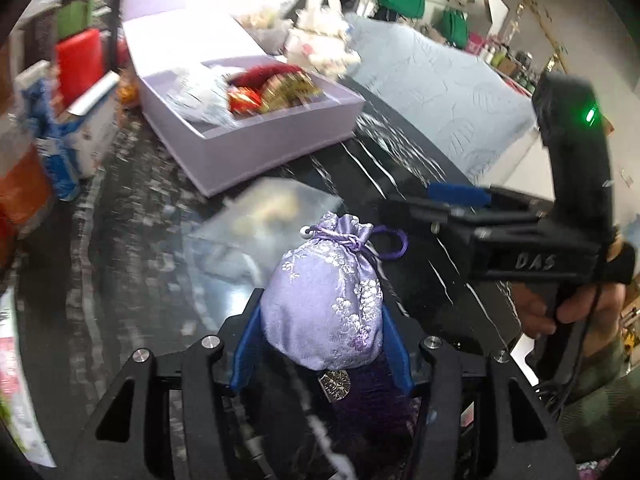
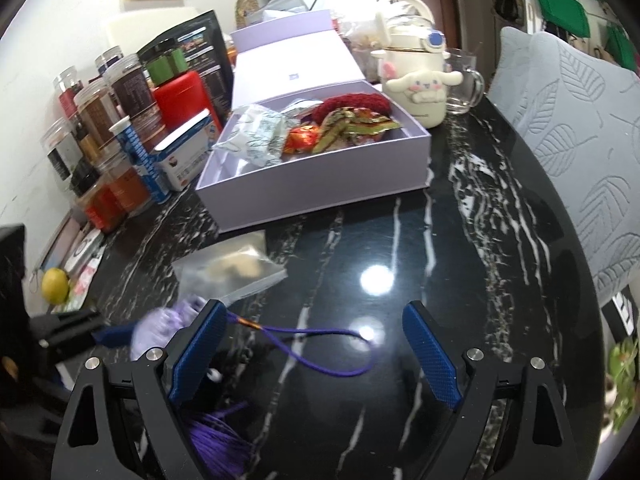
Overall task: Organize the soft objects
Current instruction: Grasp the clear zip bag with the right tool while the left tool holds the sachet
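Note:
My left gripper (image 1: 322,300) is shut on a lavender brocade drawstring pouch (image 1: 320,276), its blue pads (image 1: 244,344) pressing both sides. The pouch is held above the black marble table (image 1: 120,264). A dark purple tassel (image 1: 372,404) and a metal charm (image 1: 334,384) hang under it. The pouch's purple cord (image 2: 320,344) trails across the table between the fingers of my right gripper (image 2: 316,312), which is open and grips nothing. An open lavender box (image 2: 312,196) behind holds a red knitted item (image 2: 352,104), a gold-green pouch (image 2: 352,124) and a white patterned pouch (image 2: 256,136).
A clear plastic bag (image 2: 236,268) lies in front of the box. Jars (image 2: 100,120) and cartons crowd the left edge, with a lemon (image 2: 56,286). A cream cartoon-dog jug (image 2: 420,88) and a glass mug (image 2: 464,88) stand behind the box. A grey leaf-pattern cushion (image 2: 580,140) borders the right.

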A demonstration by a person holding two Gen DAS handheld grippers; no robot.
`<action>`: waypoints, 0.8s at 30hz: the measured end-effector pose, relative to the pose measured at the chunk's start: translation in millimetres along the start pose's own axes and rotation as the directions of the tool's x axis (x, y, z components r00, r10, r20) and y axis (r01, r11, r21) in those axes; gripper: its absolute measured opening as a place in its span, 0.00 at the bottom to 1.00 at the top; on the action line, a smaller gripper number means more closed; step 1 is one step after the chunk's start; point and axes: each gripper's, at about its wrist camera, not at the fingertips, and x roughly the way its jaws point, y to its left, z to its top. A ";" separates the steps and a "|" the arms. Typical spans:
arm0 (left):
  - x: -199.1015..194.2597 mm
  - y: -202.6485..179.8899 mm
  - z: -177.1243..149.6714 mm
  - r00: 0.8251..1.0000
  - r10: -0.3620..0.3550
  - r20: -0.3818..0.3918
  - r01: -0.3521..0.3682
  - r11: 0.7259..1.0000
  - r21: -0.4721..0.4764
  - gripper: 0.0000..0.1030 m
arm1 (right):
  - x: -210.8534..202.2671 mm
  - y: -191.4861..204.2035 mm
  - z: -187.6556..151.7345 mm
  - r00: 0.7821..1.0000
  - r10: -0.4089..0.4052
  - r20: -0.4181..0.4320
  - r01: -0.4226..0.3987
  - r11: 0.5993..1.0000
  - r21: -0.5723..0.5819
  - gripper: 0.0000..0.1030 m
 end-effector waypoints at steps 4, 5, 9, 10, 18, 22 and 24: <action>-24.5 18.7 4.9 0.998 0.036 0.043 -0.034 0.998 -0.045 0.52 | 5.5 11.9 3.2 1.000 0.027 -0.001 -0.027 0.999 -0.019 0.90; -29.6 24.0 6.1 0.997 0.049 0.054 -0.046 0.997 -0.054 0.52 | 6.9 15.9 4.5 0.999 0.033 0.000 -0.033 0.999 -0.028 0.93; -46.0 46.0 9.9 0.989 0.113 0.093 -0.104 0.989 -0.102 0.52 | 15.3 34.8 10.6 0.998 0.063 0.003 -0.063 0.995 -0.072 1.00; -49.7 51.9 9.9 0.986 0.130 0.101 -0.118 0.986 -0.115 0.52 | 18.7 39.9 12.3 0.998 0.070 0.000 -0.069 0.994 -0.086 1.00; -48.2 91.2 7.7 0.971 0.218 0.096 -0.198 0.962 -0.189 0.52 | 52.3 69.7 25.7 0.997 0.065 -0.047 -0.074 0.974 -0.214 1.00; -46.6 103.3 1.9 0.971 0.225 0.078 -0.203 0.954 -0.220 0.52 | 70.5 75.5 27.2 0.995 0.054 -0.085 -0.073 0.966 -0.246 1.00; -44.2 106.0 0.1 0.972 0.225 0.069 -0.205 0.953 -0.224 0.52 | 78.8 77.3 27.3 0.994 0.037 -0.103 -0.063 0.963 -0.263 1.00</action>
